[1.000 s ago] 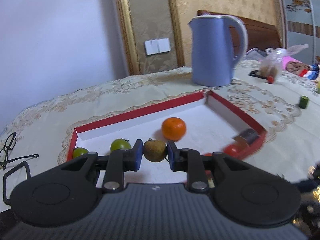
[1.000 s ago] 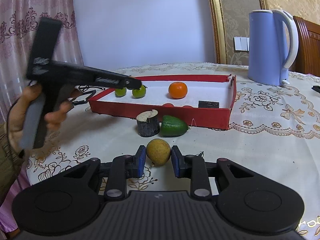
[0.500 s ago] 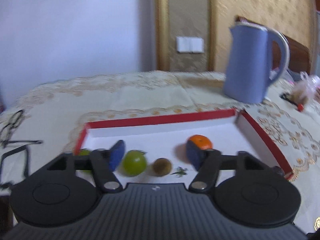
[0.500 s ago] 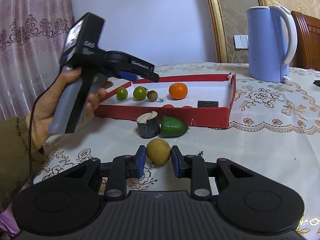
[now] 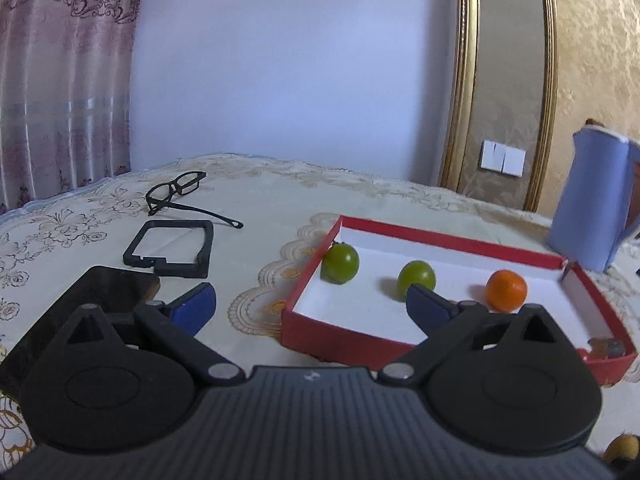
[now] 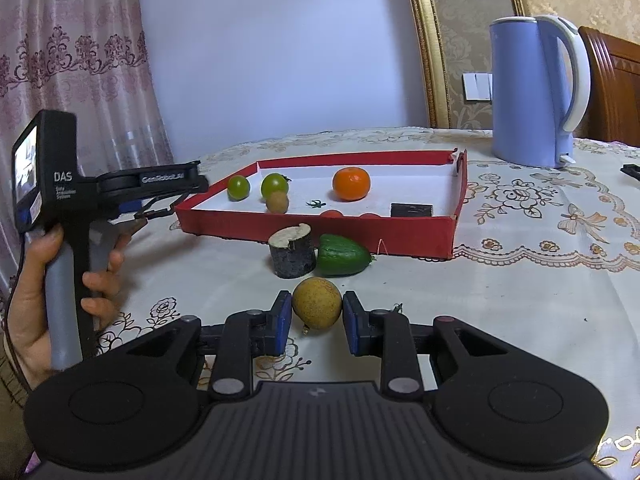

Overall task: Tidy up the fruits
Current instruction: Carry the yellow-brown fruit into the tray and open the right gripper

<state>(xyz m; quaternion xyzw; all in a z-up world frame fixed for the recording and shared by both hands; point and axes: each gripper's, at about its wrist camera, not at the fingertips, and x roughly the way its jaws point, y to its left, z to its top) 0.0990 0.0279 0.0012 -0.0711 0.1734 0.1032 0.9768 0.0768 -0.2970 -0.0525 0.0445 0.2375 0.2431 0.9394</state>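
Note:
A red box (image 6: 360, 226) (image 5: 320, 332) with a white floor holds two green fruits (image 6: 239, 187) (image 5: 340, 263), a small brown fruit (image 6: 277, 202), an orange (image 6: 351, 183) (image 5: 506, 290) and small red fruits (image 6: 331, 213). My left gripper (image 5: 312, 306) is open and empty, left of the box's near left corner; it shows in the right wrist view (image 6: 168, 196). My right gripper (image 6: 317, 312) is shut on a yellow-brown round fruit (image 6: 317, 302), low over the tablecloth in front of the box.
A dark log stub (image 6: 291, 254) and a green fruit (image 6: 343, 255) lie against the box's front wall. A blue kettle (image 6: 532, 92) stands behind the box. Glasses (image 5: 178, 192), a black frame (image 5: 170, 248) and a dark slab (image 5: 80, 312) lie left of the box.
My left gripper let go of the small brown fruit in the box, opened wide and drew back to the left of the box. My right gripper has not moved.

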